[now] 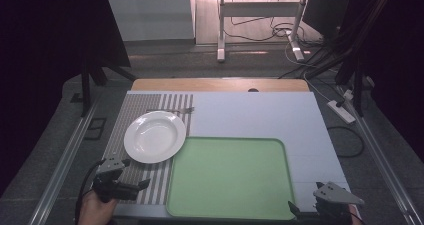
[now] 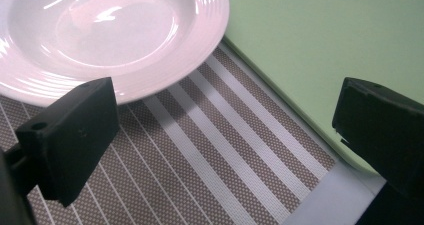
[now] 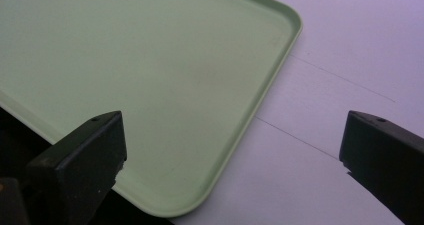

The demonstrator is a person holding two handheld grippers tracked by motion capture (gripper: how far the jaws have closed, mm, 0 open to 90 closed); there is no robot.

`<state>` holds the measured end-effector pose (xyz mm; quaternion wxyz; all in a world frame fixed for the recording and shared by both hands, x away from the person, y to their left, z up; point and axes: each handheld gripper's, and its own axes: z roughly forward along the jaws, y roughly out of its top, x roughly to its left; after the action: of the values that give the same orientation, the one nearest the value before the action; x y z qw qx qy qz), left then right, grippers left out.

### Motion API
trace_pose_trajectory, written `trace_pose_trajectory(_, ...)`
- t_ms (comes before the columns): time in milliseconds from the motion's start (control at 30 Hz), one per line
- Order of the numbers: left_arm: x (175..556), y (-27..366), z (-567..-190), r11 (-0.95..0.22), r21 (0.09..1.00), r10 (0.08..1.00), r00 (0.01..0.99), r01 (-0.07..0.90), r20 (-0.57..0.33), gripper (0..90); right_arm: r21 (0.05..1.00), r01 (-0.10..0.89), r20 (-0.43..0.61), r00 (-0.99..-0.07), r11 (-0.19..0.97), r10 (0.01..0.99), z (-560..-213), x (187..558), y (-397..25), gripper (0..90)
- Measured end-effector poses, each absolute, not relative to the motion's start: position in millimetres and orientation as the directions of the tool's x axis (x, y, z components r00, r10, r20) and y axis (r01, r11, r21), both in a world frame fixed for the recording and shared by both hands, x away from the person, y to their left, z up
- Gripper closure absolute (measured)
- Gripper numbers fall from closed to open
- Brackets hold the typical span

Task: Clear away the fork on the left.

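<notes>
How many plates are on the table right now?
1. A single white plate sits on the striped placemat at the table's left, just ahead of the open left gripper and beside the green tray. Nothing visible could hide another.

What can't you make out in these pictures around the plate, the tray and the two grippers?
- Fork: high view, too small and dim past the plate; its type is a guess.
- Plate's far rim: left gripper view, cut off by the top edge.
- Tray: right gripper view, its far side cut off.
- Right gripper: high view, partly cut off by the bottom edge.
</notes>
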<state>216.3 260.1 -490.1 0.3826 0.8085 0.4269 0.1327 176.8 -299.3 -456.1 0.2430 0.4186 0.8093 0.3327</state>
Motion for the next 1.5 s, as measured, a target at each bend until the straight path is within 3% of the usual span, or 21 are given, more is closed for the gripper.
trace_pose_trajectory(567,253.0,255.2,-490.8,-0.305,0.715,0.794,0.583,0.629,-0.175,0.0,0.741,0.517,-0.115,-0.532,0.429,0.839,-456.5,177.1,-298.7,0.0)
trace_pose_trajectory(1500,333.1,249.4,-497.4,-0.294,0.701,0.836,0.531,0.65,-0.141,0.0,0.729,0.523,-0.115,-0.541,0.44,0.833,-457.2,178.2,-298.0,0.0)
